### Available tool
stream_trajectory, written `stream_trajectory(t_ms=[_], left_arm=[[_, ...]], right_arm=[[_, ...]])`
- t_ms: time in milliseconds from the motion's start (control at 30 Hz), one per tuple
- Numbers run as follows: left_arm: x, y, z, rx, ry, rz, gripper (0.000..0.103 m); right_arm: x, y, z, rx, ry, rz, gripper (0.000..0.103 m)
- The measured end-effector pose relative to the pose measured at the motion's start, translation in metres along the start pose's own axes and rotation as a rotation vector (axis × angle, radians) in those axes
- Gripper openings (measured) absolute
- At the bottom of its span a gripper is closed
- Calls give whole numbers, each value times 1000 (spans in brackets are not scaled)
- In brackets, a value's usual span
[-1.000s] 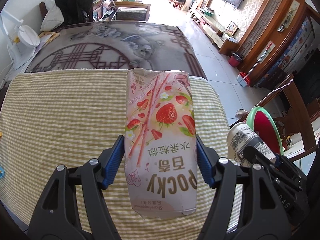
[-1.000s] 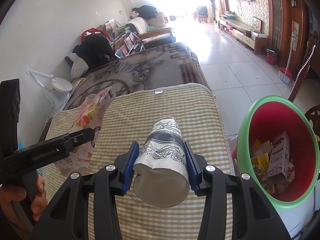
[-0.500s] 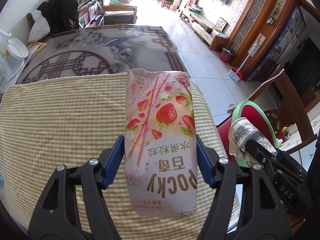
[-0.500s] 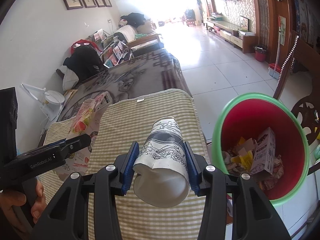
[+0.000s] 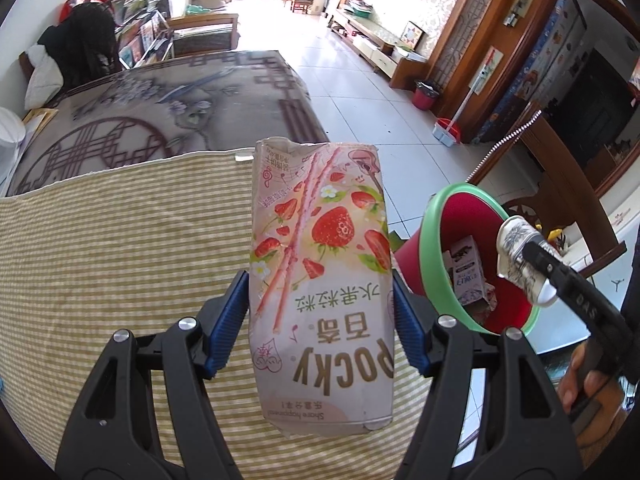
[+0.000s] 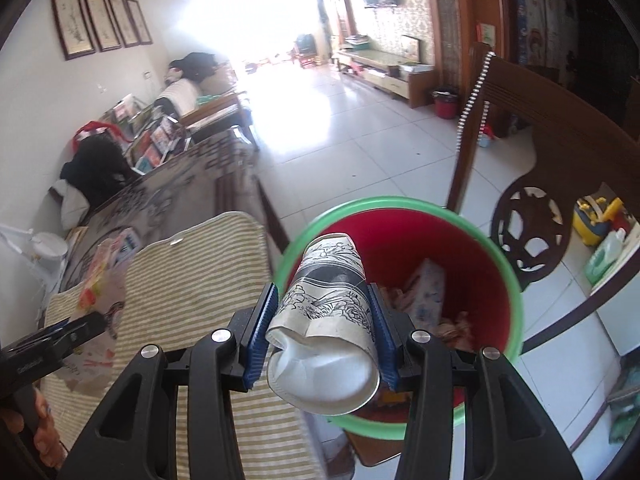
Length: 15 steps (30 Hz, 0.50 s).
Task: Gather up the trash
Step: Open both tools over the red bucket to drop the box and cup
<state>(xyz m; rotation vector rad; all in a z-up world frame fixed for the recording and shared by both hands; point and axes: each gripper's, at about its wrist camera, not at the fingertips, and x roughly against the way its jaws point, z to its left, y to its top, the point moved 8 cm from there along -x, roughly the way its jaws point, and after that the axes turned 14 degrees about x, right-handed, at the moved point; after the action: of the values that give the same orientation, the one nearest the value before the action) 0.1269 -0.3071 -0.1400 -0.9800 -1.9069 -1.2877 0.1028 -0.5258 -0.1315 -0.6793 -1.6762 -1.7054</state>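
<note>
My left gripper [image 5: 320, 316] is shut on a pink strawberry Pocky box [image 5: 320, 280] and holds it above the right edge of the striped tablecloth [image 5: 120, 248]. My right gripper [image 6: 324, 340] is shut on a crushed paper cup [image 6: 324, 320] with black ink drawings and holds it over the near rim of the red bin with a green rim [image 6: 516, 280]. The bin [image 5: 432, 264] stands on the floor off the table's right edge and holds cartons and scraps. The cup [image 5: 520, 256] also shows in the left wrist view, over the bin. The Pocky box [image 6: 100, 276] shows at left in the right wrist view.
A dark wooden chair [image 6: 532, 184] stands behind the bin. A patterned grey cloth [image 5: 160, 108] covers the table's far part. A white lamp [image 6: 48, 248] stands at the far left. Tiled floor [image 5: 380, 92] lies to the right.
Both grippers have moved right toward the bin. The cup has gone from above the tablecloth to over the bin's rim. The Pocky box has moved to the table's right edge.
</note>
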Motion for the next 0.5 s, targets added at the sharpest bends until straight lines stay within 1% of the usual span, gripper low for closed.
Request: stream_trajectory(t_ms=[133, 167, 200, 267, 400, 500], left_arm=[[-6, -1, -17, -26, -25, 12, 65], [-7, -2, -23, -33, -37, 17, 65], [-8, -2, -28, -41, -46, 20, 65], [-12, -4, -44, -72, -70, 32, 65], [-25, -15, -91, -180, -142, 71, 65], [-40, -26, -125, -243, -189, 124, 65]], right_arm=[[-7, 2, -20, -7, -38, 0, 44], [-9, 2, -24, -8, -46, 3, 46], [-10, 1, -31, -11, -56, 13, 58], [-8, 1, -43, -41, -87, 5, 69], [5, -5, -65, -112, -123, -30, 73], [18, -18, -85, -187, -164, -39, 76]])
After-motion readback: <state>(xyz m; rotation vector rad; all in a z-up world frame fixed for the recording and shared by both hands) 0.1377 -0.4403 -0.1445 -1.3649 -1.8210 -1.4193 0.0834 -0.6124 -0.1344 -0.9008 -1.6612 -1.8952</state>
